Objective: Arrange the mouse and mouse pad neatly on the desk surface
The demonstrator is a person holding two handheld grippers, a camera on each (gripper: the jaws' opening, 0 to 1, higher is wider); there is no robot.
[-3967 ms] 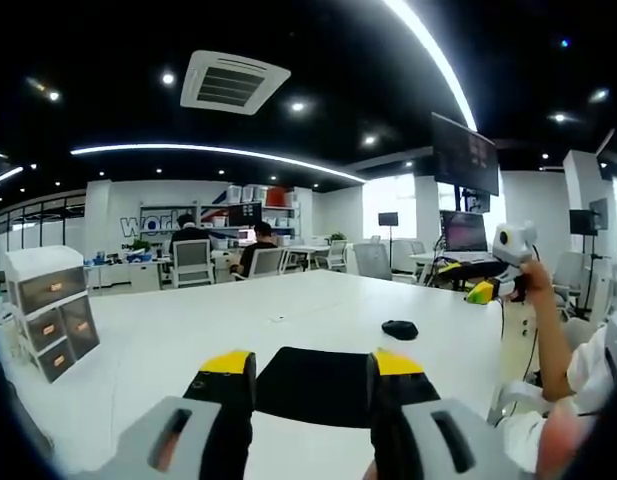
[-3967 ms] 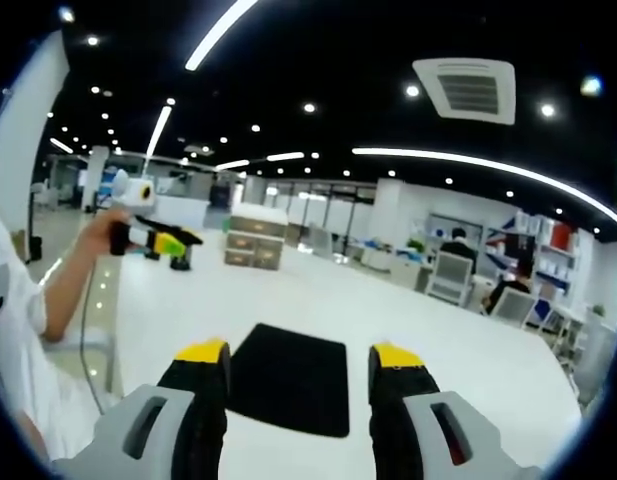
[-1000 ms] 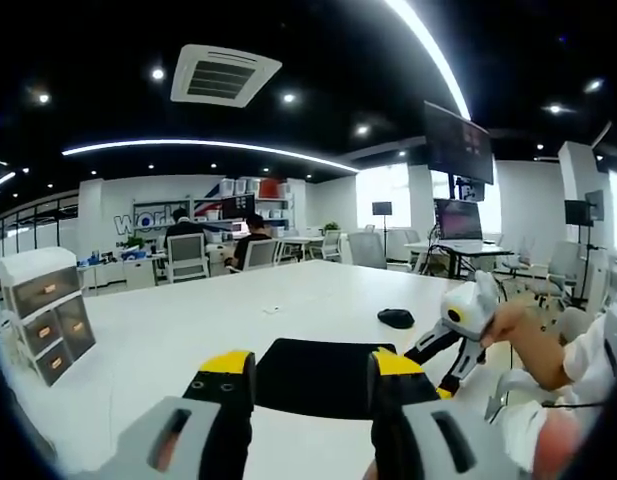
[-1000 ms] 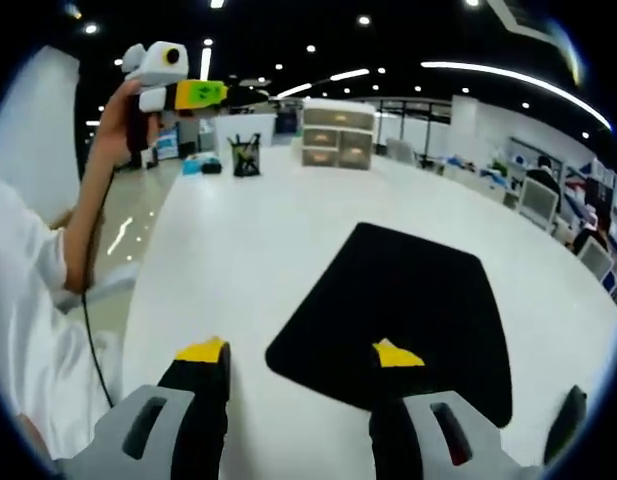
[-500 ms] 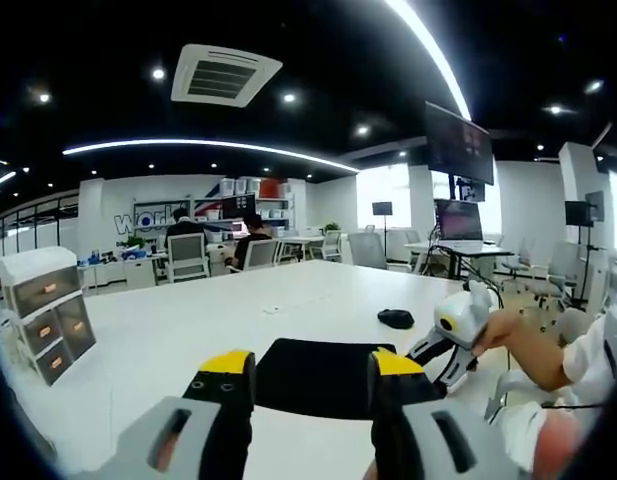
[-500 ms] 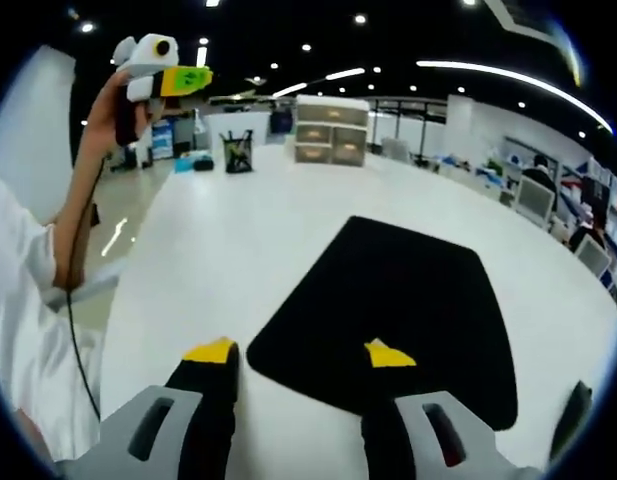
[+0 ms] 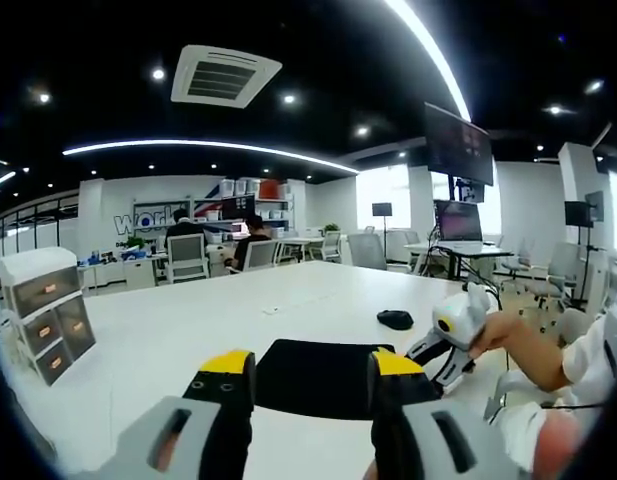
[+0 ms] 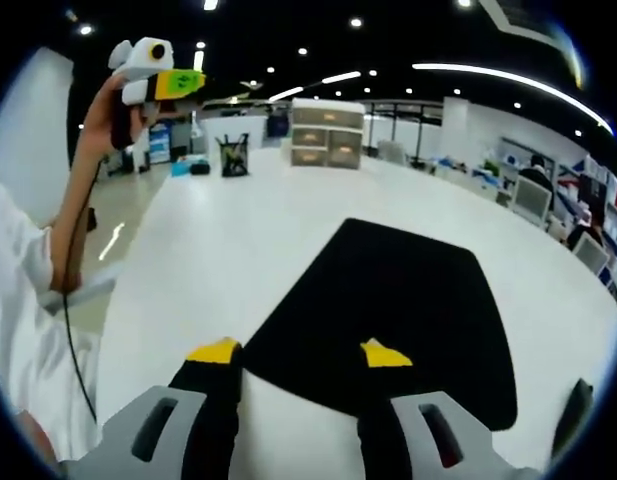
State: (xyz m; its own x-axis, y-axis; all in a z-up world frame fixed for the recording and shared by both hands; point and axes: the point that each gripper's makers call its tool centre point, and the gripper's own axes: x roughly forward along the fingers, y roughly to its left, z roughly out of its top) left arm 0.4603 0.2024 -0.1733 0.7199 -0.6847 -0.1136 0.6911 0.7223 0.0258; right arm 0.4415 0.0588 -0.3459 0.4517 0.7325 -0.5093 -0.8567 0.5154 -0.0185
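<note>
Two claws are in play. In the right gripper view the right claw (image 8: 300, 352) is low over the counter (image 8: 238, 240), its yellow-tipped jaws spread with a gap between them, both tips at the near edge of the one black pad (image 8: 398, 300); whether either tip touches the pad I cannot tell. The left claw (image 8: 158, 80) shows in that view at upper left, held high in a raised hand (image 8: 108, 110), well away from the pad; its jaws are too small there to read. In the left gripper view the left claw (image 7: 302, 362) points level across the counter (image 7: 188, 330), jaws spread and holding nothing, with the pad (image 7: 313, 372) lying flat just beyond the tips. The right claw (image 7: 443, 345) comes in from the right, tilted down toward the pad's right edge, gripped by a hand (image 7: 503, 335). One black mouse (image 7: 395, 319) sits on the counter past the pad, apart from it. One three-drawer unit (image 7: 46, 310) stands at the counter's left edge; in the right gripper view a wider drawer unit (image 8: 328, 135) and a pen holder (image 8: 233, 157) stand at the far end. Two people (image 7: 256, 240) sit at desks in the background.
</note>
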